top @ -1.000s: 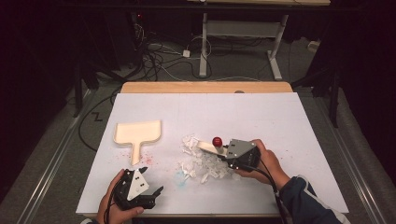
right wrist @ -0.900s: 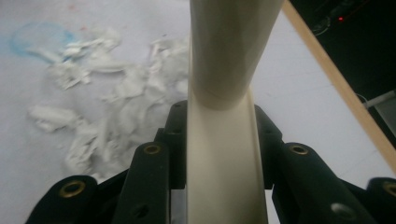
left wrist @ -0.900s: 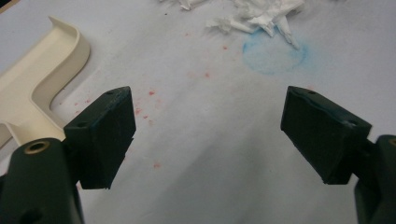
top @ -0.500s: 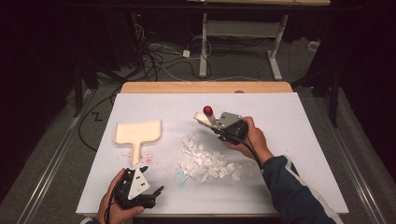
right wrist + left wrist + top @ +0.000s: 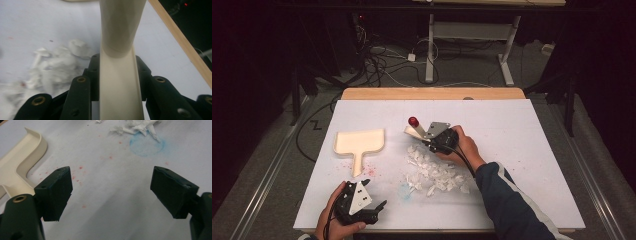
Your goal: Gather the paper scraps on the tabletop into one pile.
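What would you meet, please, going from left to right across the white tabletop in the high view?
Cream dustpan → left claw, jaws apart → blue chalk circle → right claw shut on the cream brush → far end of the paper scraps.

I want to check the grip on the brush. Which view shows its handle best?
The right gripper view: the cream brush handle sits clamped between the black jaws, close up. The high view shows the brush small, in the right gripper, with its red tip.
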`<state>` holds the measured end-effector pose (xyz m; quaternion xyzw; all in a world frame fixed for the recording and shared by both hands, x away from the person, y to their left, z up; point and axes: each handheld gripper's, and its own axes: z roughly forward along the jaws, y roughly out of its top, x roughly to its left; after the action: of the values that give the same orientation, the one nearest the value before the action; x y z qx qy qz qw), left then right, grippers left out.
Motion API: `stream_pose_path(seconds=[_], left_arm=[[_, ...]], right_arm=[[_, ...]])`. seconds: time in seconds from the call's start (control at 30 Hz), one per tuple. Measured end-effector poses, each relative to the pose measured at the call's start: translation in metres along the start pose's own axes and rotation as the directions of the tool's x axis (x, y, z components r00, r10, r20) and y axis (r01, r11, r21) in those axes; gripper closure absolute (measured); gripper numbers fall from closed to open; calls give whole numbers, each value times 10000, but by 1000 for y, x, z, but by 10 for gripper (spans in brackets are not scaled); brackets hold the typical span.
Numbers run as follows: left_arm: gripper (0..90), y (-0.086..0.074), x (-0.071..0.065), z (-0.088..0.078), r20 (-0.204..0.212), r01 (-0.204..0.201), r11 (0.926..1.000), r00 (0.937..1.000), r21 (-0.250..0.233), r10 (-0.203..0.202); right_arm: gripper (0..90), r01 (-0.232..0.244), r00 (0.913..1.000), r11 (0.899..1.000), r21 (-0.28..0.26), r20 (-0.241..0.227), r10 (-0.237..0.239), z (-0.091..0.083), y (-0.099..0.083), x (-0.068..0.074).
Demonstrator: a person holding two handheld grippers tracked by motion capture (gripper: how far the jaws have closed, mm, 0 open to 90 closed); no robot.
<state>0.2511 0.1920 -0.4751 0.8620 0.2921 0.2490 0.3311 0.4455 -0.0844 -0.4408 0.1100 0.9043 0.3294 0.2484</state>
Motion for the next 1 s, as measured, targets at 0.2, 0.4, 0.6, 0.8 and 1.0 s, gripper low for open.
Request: stream_pose_path(seconds=[0.2, 0.4, 0.6, 0.8, 1.0], left_arm=[[171, 0, 0, 0, -44, -18, 10000, 10000, 16, 18], [171, 0, -1, 1, -3, 13, 10000, 10000, 84, -13], [171, 0, -1, 1, 21, -33, 9999, 10000, 129, 33], [171, 1, -2, 2, 30, -34, 9999, 10000, 157, 34], [171, 2, -3, 3, 43, -84, 9998, 10000, 165, 84]], right_arm=[[668, 1003, 9847, 9938, -486, -1382, -1062, -11, 0, 17], [668, 1563, 9530, 9830, -966, -2467, -1758, -28, -6, 25], [670, 1858, 9302, 9766, -1081, -3010, -2103, -52, -19, 32], [676, 2055, 9449, 9691, -1368, -2300, -2329, -76, -28, 30], [677, 1074, 9835, 9818, -1566, -1278, -1280, -102, -39, 17]])
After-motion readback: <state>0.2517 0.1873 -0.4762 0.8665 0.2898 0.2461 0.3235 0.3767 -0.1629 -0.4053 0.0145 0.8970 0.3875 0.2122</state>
